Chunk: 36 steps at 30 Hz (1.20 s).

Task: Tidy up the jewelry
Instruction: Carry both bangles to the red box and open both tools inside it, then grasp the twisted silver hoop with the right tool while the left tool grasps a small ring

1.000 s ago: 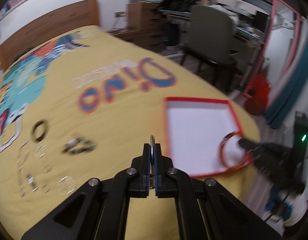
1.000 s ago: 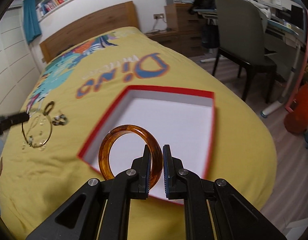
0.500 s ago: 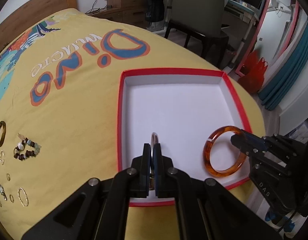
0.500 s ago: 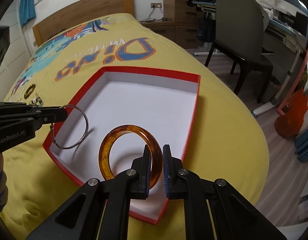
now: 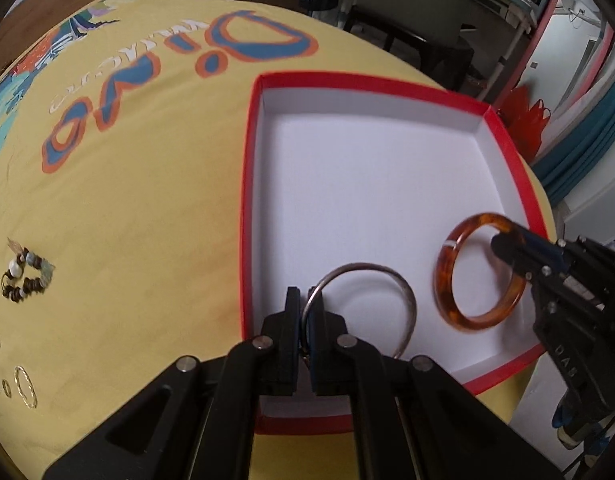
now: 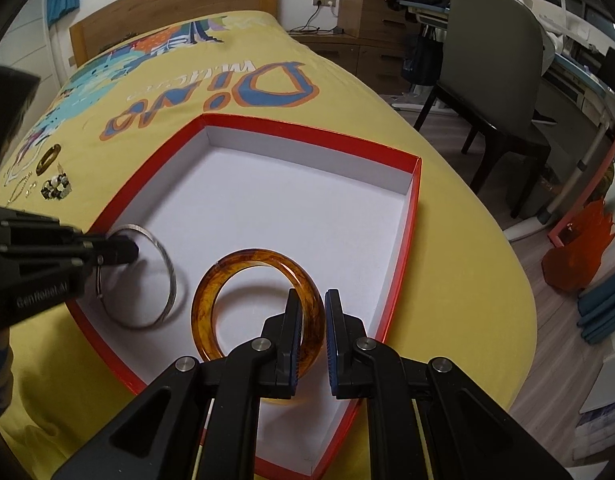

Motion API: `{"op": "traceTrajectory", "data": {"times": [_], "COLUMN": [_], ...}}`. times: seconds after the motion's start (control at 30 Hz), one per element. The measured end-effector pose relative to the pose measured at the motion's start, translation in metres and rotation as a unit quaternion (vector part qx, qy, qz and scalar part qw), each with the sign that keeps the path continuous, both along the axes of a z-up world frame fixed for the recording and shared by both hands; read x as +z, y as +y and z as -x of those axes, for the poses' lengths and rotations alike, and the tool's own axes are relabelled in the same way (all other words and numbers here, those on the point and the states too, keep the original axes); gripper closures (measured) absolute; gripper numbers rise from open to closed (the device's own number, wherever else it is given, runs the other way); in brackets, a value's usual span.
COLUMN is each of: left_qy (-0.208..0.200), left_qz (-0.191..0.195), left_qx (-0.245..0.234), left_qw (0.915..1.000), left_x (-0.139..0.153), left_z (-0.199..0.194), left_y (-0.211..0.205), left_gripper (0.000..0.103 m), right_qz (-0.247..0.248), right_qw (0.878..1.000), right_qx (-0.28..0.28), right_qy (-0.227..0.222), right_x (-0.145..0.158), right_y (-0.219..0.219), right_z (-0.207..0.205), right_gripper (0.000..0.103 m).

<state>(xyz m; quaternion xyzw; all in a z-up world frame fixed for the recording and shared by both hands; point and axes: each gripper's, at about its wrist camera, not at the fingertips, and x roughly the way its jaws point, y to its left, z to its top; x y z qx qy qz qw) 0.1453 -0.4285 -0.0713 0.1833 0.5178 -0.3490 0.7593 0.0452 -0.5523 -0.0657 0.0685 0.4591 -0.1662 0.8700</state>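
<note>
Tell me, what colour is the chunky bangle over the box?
The chunky bangle is mottled amber-orange with dark brown patches, like tortoiseshell. The right wrist view shows it best.
</note>
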Motion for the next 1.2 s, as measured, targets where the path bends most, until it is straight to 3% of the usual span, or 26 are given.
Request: {"op": "traceTrajectory", "data": {"times": [0.13,0.17,0.37,0.6,0.83,1.2], "left_qy": [-0.005,-0.003,0.003,-0.051,-0.063,-0.077], "left_qz": [-0.009,-0.008,0.014,0.044,0.039,0.029], "left_qx": [-0.002,-0.002,0.007,0.012,0.050,0.157], "left_qw": [0.9999,1.0000,0.9999,0.9977,0.9960,0.9843], "left_x": [0.000,0.000,0.011,0.046,0.065,0.075], "left_z": [0.005,0.006,0.008,0.024,0.032,0.036], "left_y": [0.001,0.001,0.010,0.031,0.092,0.244], "left_gripper": [0.097,0.097,0.086,0.084,0.084,0.084], "right_qz": [0.011,0.013,0.018,0.022,0.004,-0.034], "right_qw": [1.000,1.000,1.000,0.999,0.996,0.993], "right_qx": [0.006,0.006,0.008,-0.021,-0.038,0.027], "right_qy": [0.005,0.006,-0.002,-0.037,-0.075,-0.107], "right_x": [0.001,0.001,0.009,0.038,0.064,0.089], "right_y": [0.003,0.003,0.007,0.001,0.014,0.100], "right_z": [-0.001,-0.001,0.002,0.023,0.043,0.039], "right_gripper": [0.089,0.079,0.069,0.068,0.068,0.068]}}
